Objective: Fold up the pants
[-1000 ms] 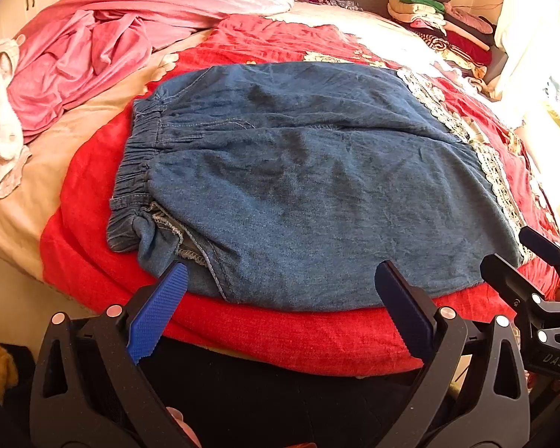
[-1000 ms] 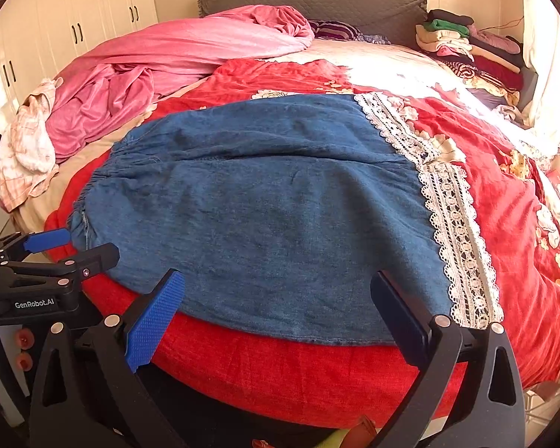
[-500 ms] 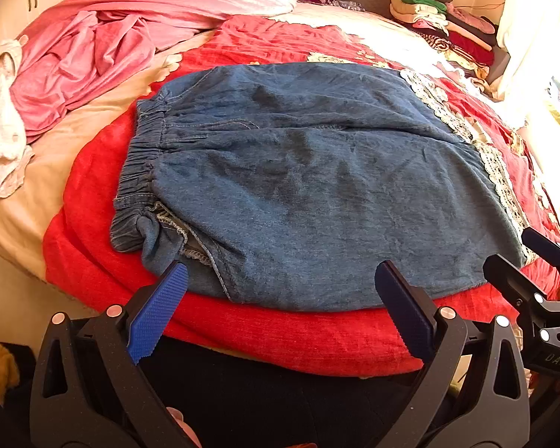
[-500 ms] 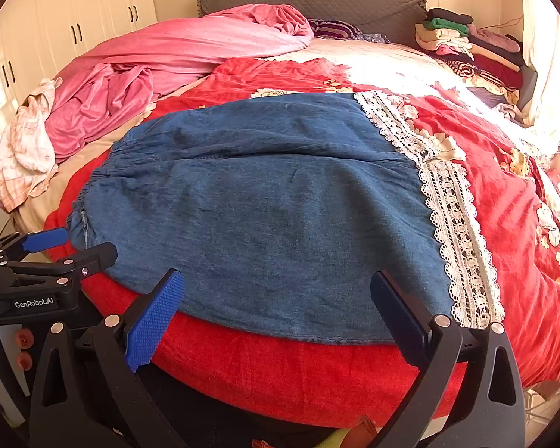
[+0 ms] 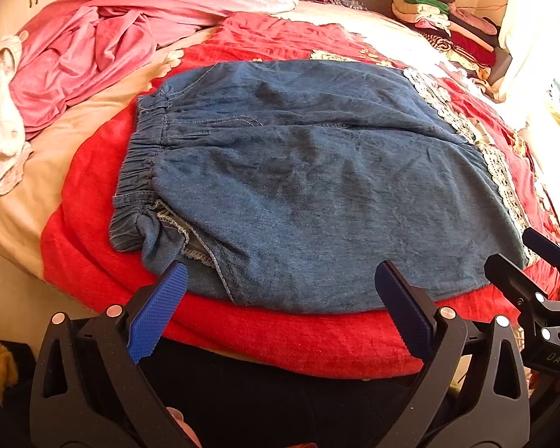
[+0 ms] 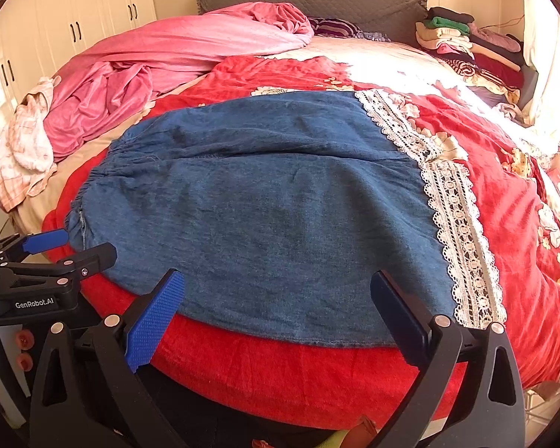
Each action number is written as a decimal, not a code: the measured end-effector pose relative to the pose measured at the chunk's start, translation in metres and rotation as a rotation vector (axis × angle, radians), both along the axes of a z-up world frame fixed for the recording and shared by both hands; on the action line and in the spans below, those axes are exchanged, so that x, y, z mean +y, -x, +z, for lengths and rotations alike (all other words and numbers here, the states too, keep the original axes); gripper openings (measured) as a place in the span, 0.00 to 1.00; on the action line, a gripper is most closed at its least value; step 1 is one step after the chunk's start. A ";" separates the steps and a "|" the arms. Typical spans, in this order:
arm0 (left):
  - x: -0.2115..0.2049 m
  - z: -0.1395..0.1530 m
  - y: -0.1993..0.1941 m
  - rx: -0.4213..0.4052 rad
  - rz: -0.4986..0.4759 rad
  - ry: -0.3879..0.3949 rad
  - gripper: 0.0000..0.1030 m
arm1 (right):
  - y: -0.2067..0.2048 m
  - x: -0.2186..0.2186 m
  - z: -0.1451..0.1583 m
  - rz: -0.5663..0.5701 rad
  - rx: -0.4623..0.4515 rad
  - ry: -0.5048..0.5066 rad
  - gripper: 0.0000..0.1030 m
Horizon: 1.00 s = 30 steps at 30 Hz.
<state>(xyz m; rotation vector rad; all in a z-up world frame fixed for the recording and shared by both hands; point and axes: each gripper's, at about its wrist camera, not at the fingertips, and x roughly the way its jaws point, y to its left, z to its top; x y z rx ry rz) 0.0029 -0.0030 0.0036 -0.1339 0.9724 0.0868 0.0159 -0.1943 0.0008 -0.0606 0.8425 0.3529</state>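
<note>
Left wrist view: the denim pants [image 5: 317,186] lie spread flat on the red blanket [image 5: 280,339] at the bed's near edge, elastic waistband to the left, no fold made yet. The left tongs [image 5: 280,310] gape wide and empty just short of the near hem. Against the earlier frame, the pants sit slightly larger.

Right wrist view: the right tongs [image 6: 278,313] hang wide open, empty, near the lace cuffs [image 6: 463,246]; almost nothing differs here.
</note>
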 end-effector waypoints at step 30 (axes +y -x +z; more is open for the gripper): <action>0.140 0.014 -0.097 0.007 0.153 0.051 0.92 | -0.116 0.062 0.022 0.141 -0.029 -0.047 0.96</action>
